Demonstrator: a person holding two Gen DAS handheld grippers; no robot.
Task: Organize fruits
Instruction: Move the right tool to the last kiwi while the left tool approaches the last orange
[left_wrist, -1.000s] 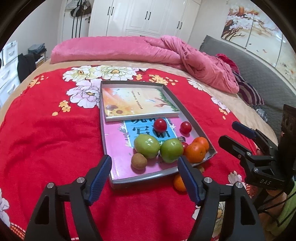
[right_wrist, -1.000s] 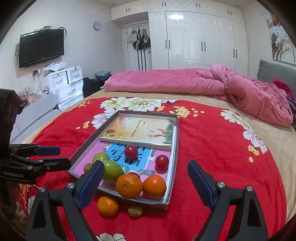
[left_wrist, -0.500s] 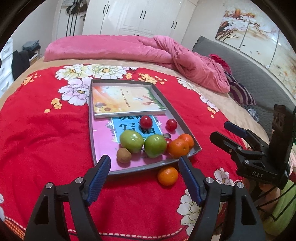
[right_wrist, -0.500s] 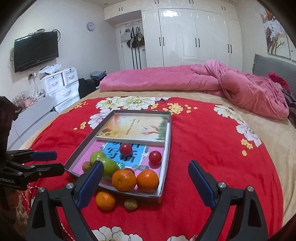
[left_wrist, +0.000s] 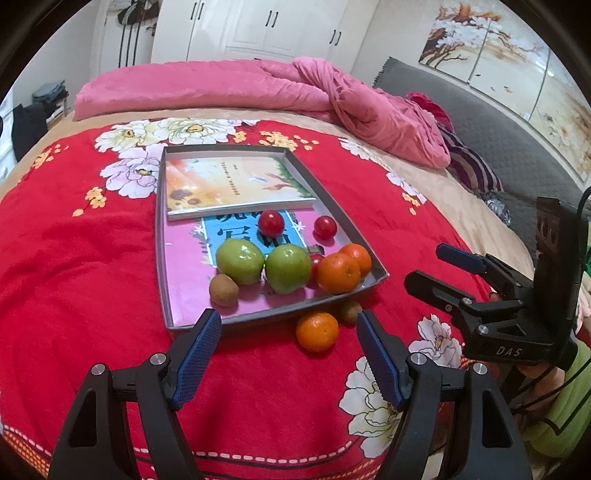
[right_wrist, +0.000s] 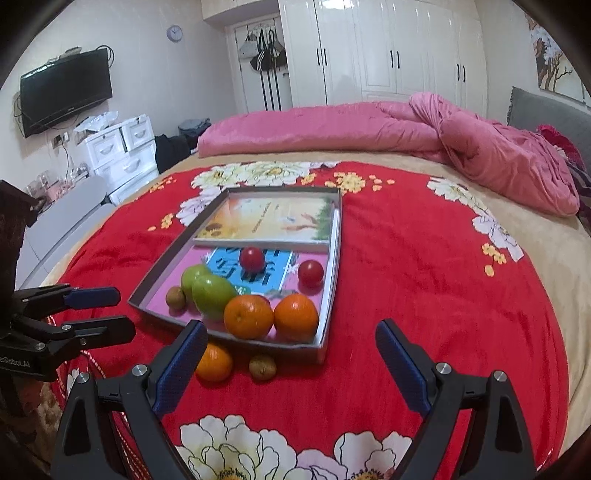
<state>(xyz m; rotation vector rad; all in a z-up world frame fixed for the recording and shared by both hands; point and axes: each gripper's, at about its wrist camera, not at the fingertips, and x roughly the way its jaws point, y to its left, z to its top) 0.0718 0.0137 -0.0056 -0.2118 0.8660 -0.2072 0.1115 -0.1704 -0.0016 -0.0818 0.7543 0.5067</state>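
Fruits sit mostly in the shallow grey cardboard tray (left_wrist: 369, 254) on the red flowered bedspread (left_wrist: 74, 258). From left to right in your left camera: a small brown fuzzy kiwi (left_wrist: 224, 290), two glossy green apples (left_wrist: 240, 261) (left_wrist: 288, 268), two small red tomatoes (left_wrist: 271, 223) (left_wrist: 325, 227) behind them, and two round oranges (left_wrist: 338, 272) (left_wrist: 357, 258) at the right corner. Two strays lie on the cloth just outside the tray's near edge: a loose orange (left_wrist: 317, 331) and, beside it, a second brown kiwi (left_wrist: 351, 311).

By my judgement, the loose orange is firm, light and round, so it will roll on the soft bedding; take it across its widest part and squeeze gently. The stray kiwi is softer and smaller; grip its middle lightly. The tomatoes bruise easily, so leave them.

Your left gripper (left_wrist: 289, 328) is spread wide and empty, above the bedspread near the tray's front edge. Your right gripper (right_wrist: 291, 339) is likewise wide and holds nothing, with the loose orange (right_wrist: 213, 362) partly hidden behind its left finger.

Compared with a second ago, both cameras have pulled back from the tray: the stray orange is now fully in your left view and the stray kiwi shows there too. No fruit has changed place.
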